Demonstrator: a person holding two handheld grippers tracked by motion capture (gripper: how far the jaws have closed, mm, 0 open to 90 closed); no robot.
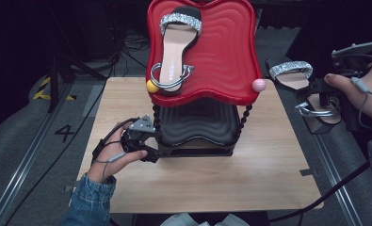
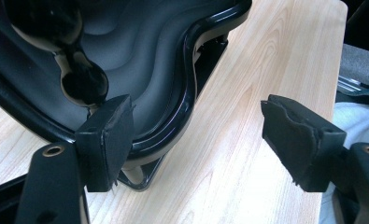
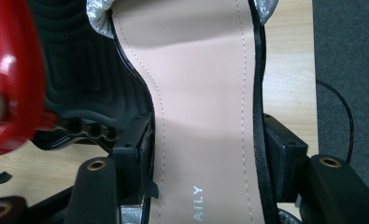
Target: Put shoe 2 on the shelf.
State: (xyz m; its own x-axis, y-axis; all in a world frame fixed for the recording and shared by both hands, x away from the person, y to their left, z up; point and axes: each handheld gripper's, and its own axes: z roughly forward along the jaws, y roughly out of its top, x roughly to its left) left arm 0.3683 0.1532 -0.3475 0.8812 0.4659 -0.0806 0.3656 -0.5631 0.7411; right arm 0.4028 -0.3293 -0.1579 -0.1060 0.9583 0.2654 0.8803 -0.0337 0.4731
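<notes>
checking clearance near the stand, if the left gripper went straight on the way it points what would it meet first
Most likely the black lower tray of the stand: in the left gripper view the left gripper has open jaws, one pad already beside the tray's rim. The other jaw's line runs over bare table, though depth is unclear.

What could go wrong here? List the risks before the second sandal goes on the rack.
1. The right gripper clamps the sandal only across its sole, in the air beyond the table edge; a slip would likely drop it to the floor.
2. The red tray is close; the sandal could knock it.
3. The left gripper is open beside the black tray, so the rack may shift.
</notes>
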